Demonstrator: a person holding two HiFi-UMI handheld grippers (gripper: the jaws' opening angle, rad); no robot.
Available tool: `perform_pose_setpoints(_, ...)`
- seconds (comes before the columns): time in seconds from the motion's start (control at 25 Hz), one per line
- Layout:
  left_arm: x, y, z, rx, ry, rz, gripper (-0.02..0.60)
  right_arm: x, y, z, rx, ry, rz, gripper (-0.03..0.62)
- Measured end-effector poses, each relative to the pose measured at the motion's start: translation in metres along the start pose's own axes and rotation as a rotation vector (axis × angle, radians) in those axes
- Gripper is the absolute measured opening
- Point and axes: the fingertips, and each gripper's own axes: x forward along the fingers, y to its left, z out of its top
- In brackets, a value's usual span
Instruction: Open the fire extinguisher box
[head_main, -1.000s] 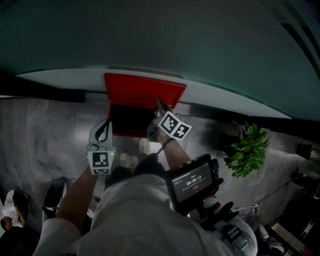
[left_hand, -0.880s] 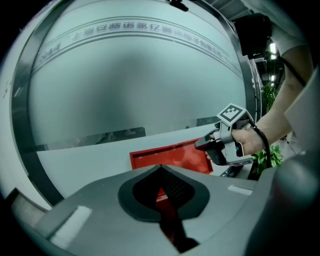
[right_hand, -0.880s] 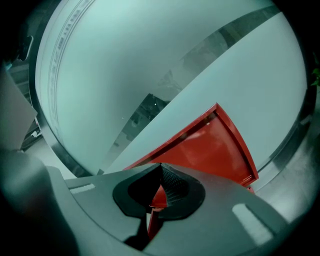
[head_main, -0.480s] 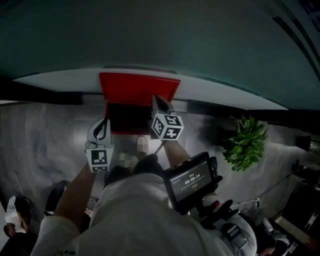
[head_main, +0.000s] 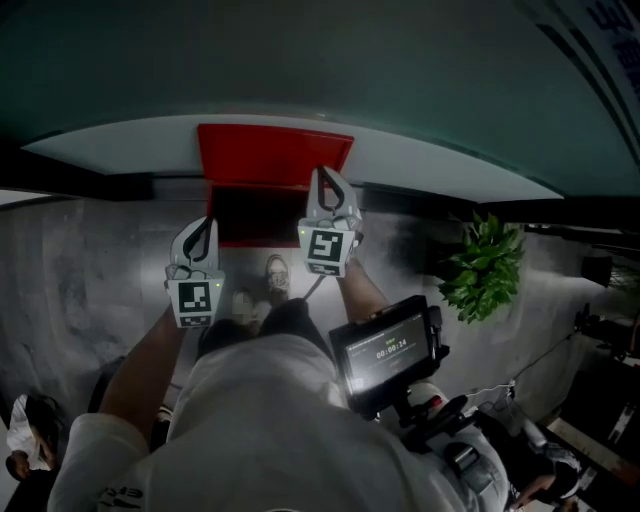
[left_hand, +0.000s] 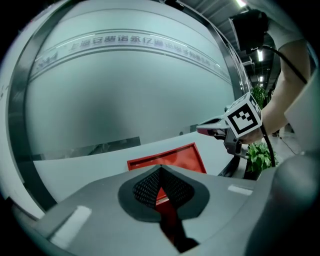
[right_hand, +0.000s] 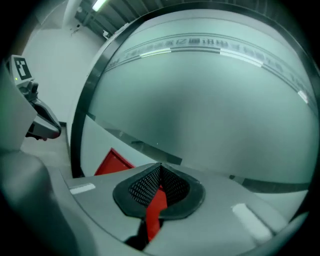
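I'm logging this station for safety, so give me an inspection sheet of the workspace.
Surface: grey floor, white ledge along the wall.
Job's things: red fire extinguisher box against the ledge; open or not, unclear.
Clutter: potted plant.
Grippers: left hand-held gripper shut, empty; right hand-held gripper shut, empty, near the box.
Cables: black cable below right hand-held gripper.
Surroundings: frosted glass wall; bystander.

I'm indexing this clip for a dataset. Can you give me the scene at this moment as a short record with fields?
Box: red fire extinguisher box on the floor against a frosted glass wall
Box state: looks open, dark below its red top; not certain
Left gripper: shut, empty, short of the box
Right gripper: shut, empty, above the box, apart from it
Nearby: potted plant at the head view's right
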Motion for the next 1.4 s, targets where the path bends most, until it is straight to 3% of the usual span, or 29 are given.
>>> perform_pose_setpoints(0.4,-0.032,-0.002,0.025,0.007,-0.052,-0.028,0.002,-0.044,-0.078,0.065,-0.109,-0.110,-0.227,0.014)
perform_pose_setpoints(0.76,-0.029,0.001,0.024,0.019,-0.098,-0.059,0.002,-0.079,-0.160,0.071,-0.103,-0.110,-0.429,0.014)
perform_pose_setpoints(1.08,-0.059,0.002,0.032,0.012,-0.141,-0.081,0.002,-0.125,-0.129,0.085,-0.060,-0.109,-0.417,0.014)
perform_pose_setpoints(1.4,-0.081,0.002,0.045,-0.025,-0.201,-0.067,0.002,-0.165,-0.059,0.084,0.008,-0.092,-0.308,0.014)
